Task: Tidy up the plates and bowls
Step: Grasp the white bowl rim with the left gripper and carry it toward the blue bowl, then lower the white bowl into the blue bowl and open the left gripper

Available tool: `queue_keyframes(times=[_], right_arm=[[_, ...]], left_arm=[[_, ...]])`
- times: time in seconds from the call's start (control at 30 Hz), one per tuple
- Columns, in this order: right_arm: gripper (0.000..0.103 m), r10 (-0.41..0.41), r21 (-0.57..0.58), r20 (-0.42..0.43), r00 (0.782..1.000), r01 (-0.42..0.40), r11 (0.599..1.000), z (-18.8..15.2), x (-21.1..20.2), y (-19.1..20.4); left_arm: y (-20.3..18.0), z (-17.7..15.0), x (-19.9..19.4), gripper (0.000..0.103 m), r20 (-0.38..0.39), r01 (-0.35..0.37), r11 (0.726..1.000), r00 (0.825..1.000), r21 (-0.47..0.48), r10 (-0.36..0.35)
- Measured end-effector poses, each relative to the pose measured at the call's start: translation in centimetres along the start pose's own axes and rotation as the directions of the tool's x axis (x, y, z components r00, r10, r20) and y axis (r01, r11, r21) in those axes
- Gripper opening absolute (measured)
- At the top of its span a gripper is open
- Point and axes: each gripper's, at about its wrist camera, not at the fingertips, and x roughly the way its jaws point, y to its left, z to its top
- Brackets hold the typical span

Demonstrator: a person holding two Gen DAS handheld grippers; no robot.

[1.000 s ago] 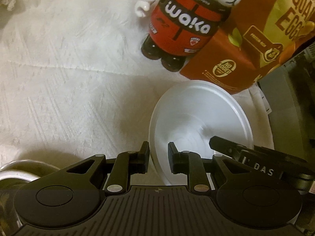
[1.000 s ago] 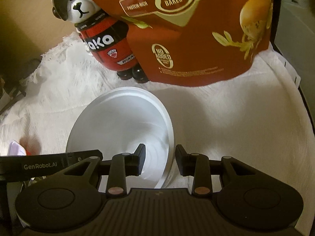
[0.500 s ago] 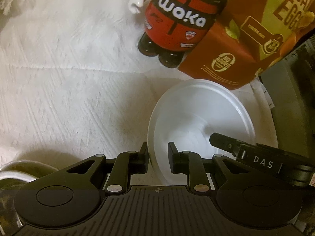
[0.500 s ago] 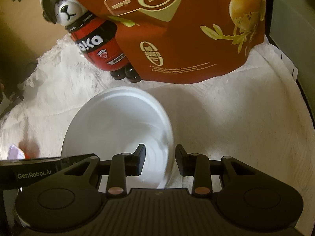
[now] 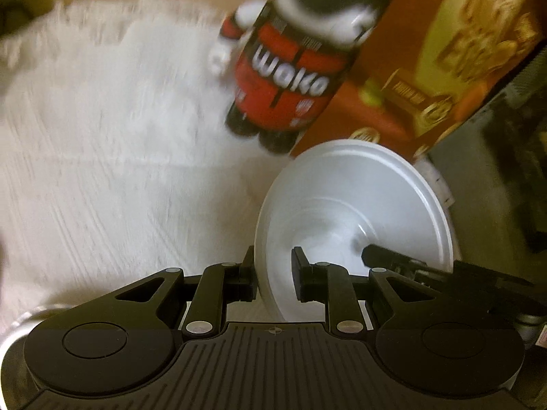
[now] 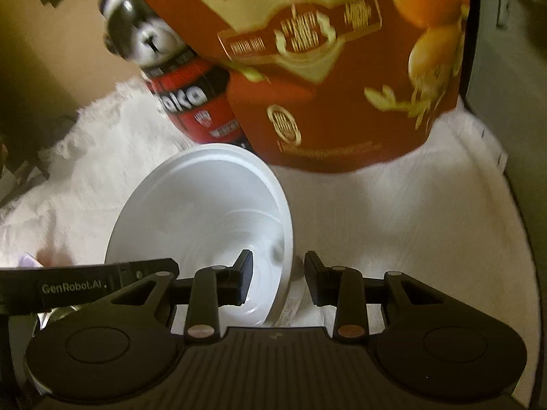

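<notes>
A white bowl [image 5: 352,205] is tilted above the white tablecloth [image 5: 102,171], held from both sides. My left gripper [image 5: 272,275] straddles its left rim, one finger outside and one inside, with a gap at the inner finger. My right gripper [image 6: 277,278] straddles the bowl's [image 6: 198,212] right rim the same way, its jaws wider than the rim. The right gripper's fingertip [image 5: 376,251] shows inside the bowl in the left wrist view; the left one [image 6: 143,270] shows in the right wrist view.
A bear-shaped red and black bottle [image 5: 290,78] and a red egg-snack bag [image 6: 324,68] stand just behind the bowl. A metal bowl rim [image 5: 20,321] is at lower left. A grey cabinet [image 5: 478,157] borders the right table edge.
Both grippers and the bowl have lifted and tipped up; the bottle and bag now sit lower in view, blurred by the motion. The jaw openings look unchanged.
</notes>
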Motion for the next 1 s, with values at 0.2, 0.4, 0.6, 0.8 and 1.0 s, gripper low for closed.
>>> queue_keyframes(times=[0.2,0.4,0.6,0.8,1.0], right_arm=[[0.034,0.011,0.0,0.064,0.998,-0.011,1.0,-0.2,-4.0,0.9],[0.034,-0.002,-0.037,0.103,0.995,0.006,0.999,-1.6,-8.7,2.2],[0.034,-0.003,-0.021,0.08,0.997,0.004,1.0,-4.5,-12.2,2.0],[0.035,0.004,-0.002,0.04,0.999,-0.004,1.0,-8.0,-13.4,2.6],[0.036,-0.045,0.011,-0.005,0.999,0.046,0.999,-10.1,-11.1,2.5]], left_arm=[[-2.2,0.0,-4.1,0.023,0.034,-0.01,0.997,0.999,0.081,0.008],[-3.5,-1.7,-8.3,0.024,0.023,0.038,0.987,0.999,0.155,-0.042],[-3.3,-5.5,-10.7,0.024,-0.045,0.114,0.977,0.993,0.178,-0.107],[-2.0,-9.1,-9.7,0.024,-0.16,0.128,0.973,0.982,0.192,-0.098],[-0.6,-10.3,-7.6,0.021,-0.21,0.159,0.979,0.969,0.125,-0.13]])
